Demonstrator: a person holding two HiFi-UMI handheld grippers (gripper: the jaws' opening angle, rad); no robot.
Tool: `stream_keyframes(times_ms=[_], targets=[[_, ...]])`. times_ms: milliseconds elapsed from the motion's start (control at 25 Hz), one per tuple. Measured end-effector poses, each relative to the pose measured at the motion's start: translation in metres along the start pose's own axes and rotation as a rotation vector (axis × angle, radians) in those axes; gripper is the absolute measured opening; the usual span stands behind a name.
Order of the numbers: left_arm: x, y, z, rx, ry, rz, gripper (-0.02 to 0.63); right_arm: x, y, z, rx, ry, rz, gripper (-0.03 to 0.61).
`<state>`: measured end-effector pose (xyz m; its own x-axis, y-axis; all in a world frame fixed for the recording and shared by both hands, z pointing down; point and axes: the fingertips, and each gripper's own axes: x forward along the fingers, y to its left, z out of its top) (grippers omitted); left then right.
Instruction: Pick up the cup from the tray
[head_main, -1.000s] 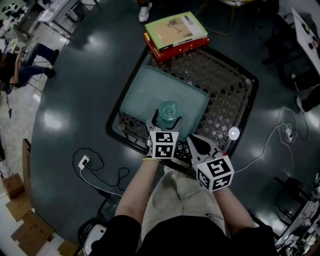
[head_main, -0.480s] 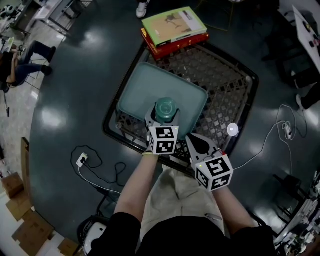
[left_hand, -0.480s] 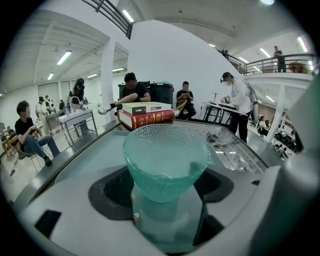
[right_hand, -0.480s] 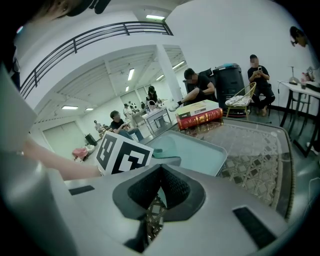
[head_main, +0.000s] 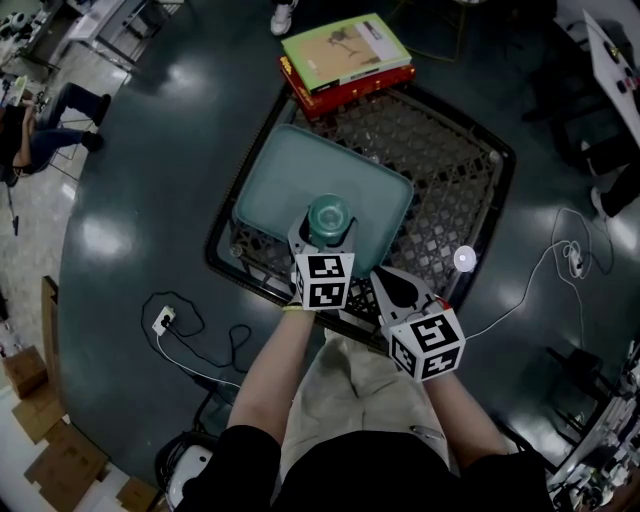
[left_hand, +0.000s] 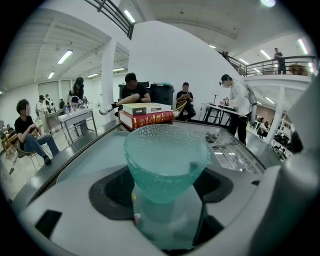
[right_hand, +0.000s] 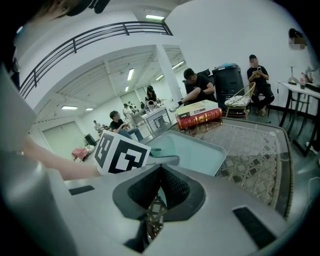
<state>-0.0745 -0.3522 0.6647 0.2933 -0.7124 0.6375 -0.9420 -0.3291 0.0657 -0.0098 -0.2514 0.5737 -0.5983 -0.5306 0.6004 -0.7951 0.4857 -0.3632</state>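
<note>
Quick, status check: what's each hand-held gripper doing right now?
Left hand-held gripper: closed on the cup.
Right hand-held gripper: closed, nothing in it.

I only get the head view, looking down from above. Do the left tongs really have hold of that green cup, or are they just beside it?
Observer: They have it. The left gripper view shows the left tongs closed on the lower body of the cup.
Visitor: Is anything inside it?
Observer: No, it's empty. Its translucent wall is covered in small bumps.
Visitor: And the right tongs?
Observer: The right gripper view shows their tips together with nothing between them. Only the mesh tabletop shows beyond.
</note>
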Motion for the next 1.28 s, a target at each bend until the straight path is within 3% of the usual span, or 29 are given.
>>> stream_keyframes(times_ms=[1280], targets=[[-0.108, -0.015, 0.013, -0.085, -0.067, 0.019, 0.364, -0.03, 0.028, 0.008, -0.054, -0.061, -0.001, 0.009]])
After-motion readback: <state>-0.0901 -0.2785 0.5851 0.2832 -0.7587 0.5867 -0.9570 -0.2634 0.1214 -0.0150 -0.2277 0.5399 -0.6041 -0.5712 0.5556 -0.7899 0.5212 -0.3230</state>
